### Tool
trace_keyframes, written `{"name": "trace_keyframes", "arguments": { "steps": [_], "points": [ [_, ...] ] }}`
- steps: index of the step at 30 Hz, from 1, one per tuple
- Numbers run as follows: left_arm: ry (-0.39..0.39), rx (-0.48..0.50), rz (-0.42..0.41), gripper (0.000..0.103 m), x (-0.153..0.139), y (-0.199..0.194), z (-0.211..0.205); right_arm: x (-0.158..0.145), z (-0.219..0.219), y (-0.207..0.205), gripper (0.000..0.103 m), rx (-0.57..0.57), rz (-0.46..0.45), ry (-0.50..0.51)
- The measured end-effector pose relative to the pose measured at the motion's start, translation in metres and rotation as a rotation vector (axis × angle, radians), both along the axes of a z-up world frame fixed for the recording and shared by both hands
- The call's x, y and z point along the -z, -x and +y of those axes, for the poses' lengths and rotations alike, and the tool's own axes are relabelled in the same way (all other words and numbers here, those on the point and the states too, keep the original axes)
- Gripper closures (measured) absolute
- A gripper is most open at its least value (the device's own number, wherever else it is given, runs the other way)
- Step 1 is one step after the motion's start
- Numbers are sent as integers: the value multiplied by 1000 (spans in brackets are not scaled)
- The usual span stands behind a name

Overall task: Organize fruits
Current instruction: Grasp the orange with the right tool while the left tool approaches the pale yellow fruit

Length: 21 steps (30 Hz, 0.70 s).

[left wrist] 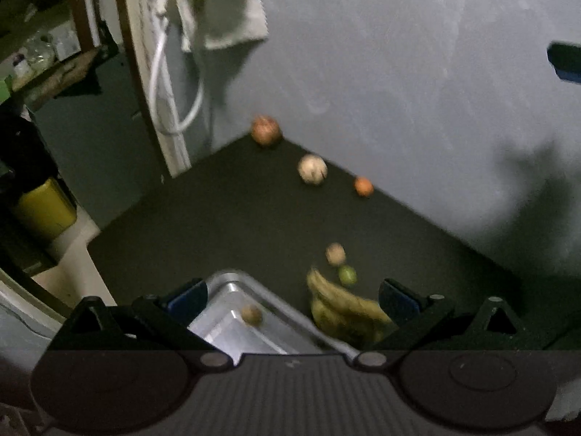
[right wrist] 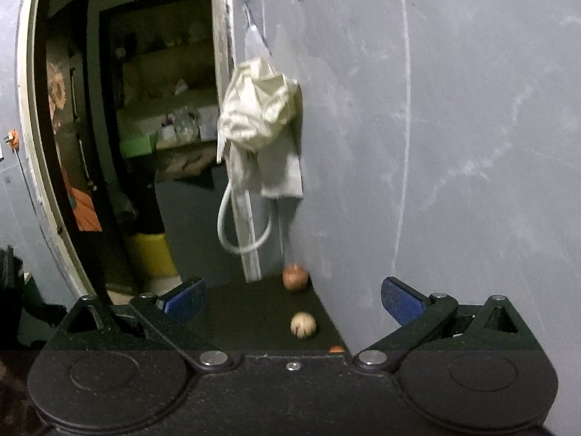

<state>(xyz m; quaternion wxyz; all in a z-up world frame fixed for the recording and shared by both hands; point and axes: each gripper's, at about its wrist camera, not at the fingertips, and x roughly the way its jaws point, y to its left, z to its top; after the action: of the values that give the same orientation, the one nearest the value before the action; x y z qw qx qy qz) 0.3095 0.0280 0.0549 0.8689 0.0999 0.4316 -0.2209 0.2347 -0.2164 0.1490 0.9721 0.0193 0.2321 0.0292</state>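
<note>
Metal tray (left wrist: 232,290) holds one small brown fruit (left wrist: 251,315). Bananas (left wrist: 345,309) lie just beside its rim, green fruit (left wrist: 347,275) and a tan one (left wrist: 335,253) near them. Along the wall (left wrist: 399,91): reddish fruit (left wrist: 266,130), pale one (left wrist: 312,169), orange one (left wrist: 363,186) (all blurred). Left gripper (left wrist: 290,296) and right gripper (right wrist: 292,296) both spread wide, empty. Cloth bag (right wrist: 261,109) hangs above the corner.

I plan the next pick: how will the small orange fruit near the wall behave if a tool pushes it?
The small orange fruit looks round, so it would probably roll on the flat dark table. It lies close to the wall, which may stop it. It seems light; firmness is unclear in the blur.
</note>
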Motion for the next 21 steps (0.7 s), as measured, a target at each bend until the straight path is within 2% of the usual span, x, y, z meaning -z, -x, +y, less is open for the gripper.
{"name": "trace_keyframes", "arguments": {
  "steps": [4, 6, 8, 13, 16, 19, 21],
  "points": [
    [25, -14, -16, 1, -10, -31, -13, 35, 3, -18, 1, 65, -7, -29],
    [27, -18, -14, 1, -6, -47, -20, 69, 5, -25, 1, 119, -1, -11],
    [34, -21, -5, 1, 1, -65, -24, 103, 5, -30, 1, 149, 42, 6],
    [70, -63, 66, 1, 38, -121, -35, 184, -5, -59, 1, 219, 194, -54],
    [76, -55, 76, 1, 61, -151, -51, 216, -9, -77, 2, 245, 198, -85],
    [94, -14, 82, 1, 86, -178, -75, 248, -9, -107, 7, 254, 206, -88],
    [93, 10, 90, 1, 102, -191, -90, 270, -10, -125, 16, 248, 225, -84]
  ]
}}
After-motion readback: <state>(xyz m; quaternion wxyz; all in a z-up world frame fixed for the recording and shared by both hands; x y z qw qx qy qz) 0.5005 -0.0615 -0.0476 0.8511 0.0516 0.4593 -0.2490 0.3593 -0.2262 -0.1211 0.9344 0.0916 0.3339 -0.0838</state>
